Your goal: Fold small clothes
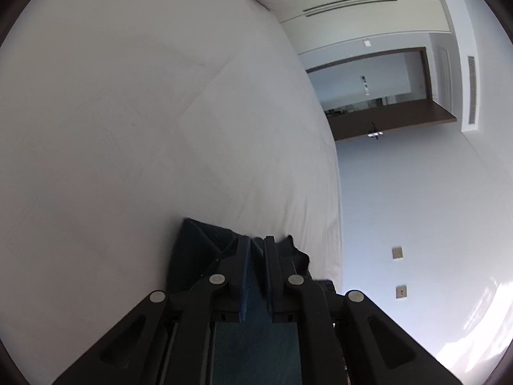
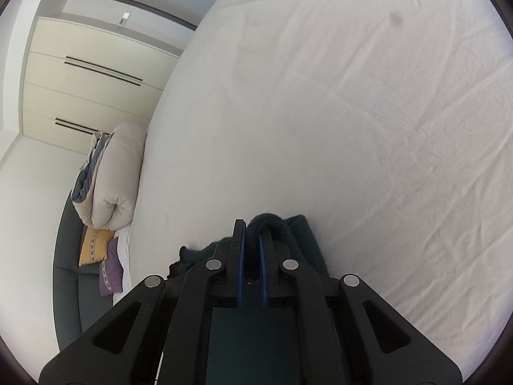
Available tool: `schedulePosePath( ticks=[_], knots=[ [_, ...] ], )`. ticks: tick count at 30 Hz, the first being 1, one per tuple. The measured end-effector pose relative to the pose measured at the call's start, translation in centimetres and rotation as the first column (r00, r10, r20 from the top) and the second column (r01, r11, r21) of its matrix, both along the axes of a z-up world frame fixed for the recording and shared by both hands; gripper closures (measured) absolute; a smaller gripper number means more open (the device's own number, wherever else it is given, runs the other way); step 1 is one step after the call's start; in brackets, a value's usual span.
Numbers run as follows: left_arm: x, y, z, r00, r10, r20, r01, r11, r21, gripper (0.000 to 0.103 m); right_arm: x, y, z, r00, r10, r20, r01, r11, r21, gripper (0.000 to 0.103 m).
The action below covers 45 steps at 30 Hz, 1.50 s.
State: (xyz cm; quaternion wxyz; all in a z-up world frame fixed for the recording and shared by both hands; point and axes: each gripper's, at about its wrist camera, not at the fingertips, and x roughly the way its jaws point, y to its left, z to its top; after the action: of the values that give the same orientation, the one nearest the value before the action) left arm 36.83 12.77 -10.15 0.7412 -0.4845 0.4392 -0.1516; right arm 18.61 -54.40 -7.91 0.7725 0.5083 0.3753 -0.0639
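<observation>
Both grippers pinch the dark teal knitted garment low in each frame: the left gripper, the right gripper. The thin hold on a rolled edge could slip, dropping the fold crooked. Beneath lies a white wrinkled bedsheet; cream wardrobe doors stand upper left.

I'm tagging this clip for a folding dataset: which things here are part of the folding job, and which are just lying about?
Part of the job:
- dark teal garment, pinched by both grippers
- left gripper
- right gripper
- white bed sheet, the work surface

Just lying about:
- rolled duvet
- yellow cushion
- purple cushion
- wardrobe
</observation>
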Motion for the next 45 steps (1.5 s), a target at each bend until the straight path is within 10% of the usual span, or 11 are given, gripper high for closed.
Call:
schedulePosePath(
  ticks=[2,4,6,11,19,22,28,36,45],
  knots=[
    [0.2,0.9,-1.4,0.999,0.033,-0.028,-0.034,0.998,-0.057,0.062,1.1,-0.3,-1.2,1.0,-0.03,-0.01,0.03,0.999,0.034,0.078],
    [-0.9,1.6,-1.7,0.998,0.063,-0.02,-0.064,0.996,-0.061,0.047,1.3,-0.3,-0.9,0.997,-0.069,0.032,0.069,0.998,-0.004,0.018],
    [-2.0,1.2,-1.3,1.0,0.015,-0.002,-0.015,1.0,0.02,0.047,1.2,-0.1,-0.3,0.994,-0.098,0.038,0.101,0.992,-0.079,0.011],
    [-6.4,-1.3,-0.4,0.995,-0.09,0.051,0.078,0.977,0.198,0.047,0.2,1.2,1.7,0.998,0.029,0.055,-0.017,0.98,-0.2,0.013],
    [-10.4,-5.4,-1.4,0.967,-0.251,0.048,0.204,0.871,0.446,0.047,-3.3,6.3,1.8,0.982,0.174,-0.071,-0.188,0.898,-0.397,0.028],
    [-11.2,-5.4,-2.4,0.967,-0.253,0.031,0.218,0.882,0.417,0.047,-4.0,7.2,1.2,0.978,0.186,-0.092,-0.207,0.891,-0.403,0.028],
    [-12.9,-5.0,-1.8,0.969,-0.245,0.039,0.202,0.868,0.454,0.085,-9.1,9.9,-0.2,0.957,0.246,-0.154,-0.289,0.867,-0.406,0.055],
    [-15.0,-5.2,0.2,0.967,-0.228,0.115,0.137,0.844,0.519,0.093,-8.9,13.6,0.0,0.936,0.283,-0.212,-0.352,0.783,-0.512,0.092],
    [-17.6,-4.4,-0.6,0.969,-0.22,0.115,0.123,0.829,0.546,0.098,-11.9,11.7,1.5,0.947,0.261,-0.187,-0.321,0.785,-0.53,0.097]
  ],
)
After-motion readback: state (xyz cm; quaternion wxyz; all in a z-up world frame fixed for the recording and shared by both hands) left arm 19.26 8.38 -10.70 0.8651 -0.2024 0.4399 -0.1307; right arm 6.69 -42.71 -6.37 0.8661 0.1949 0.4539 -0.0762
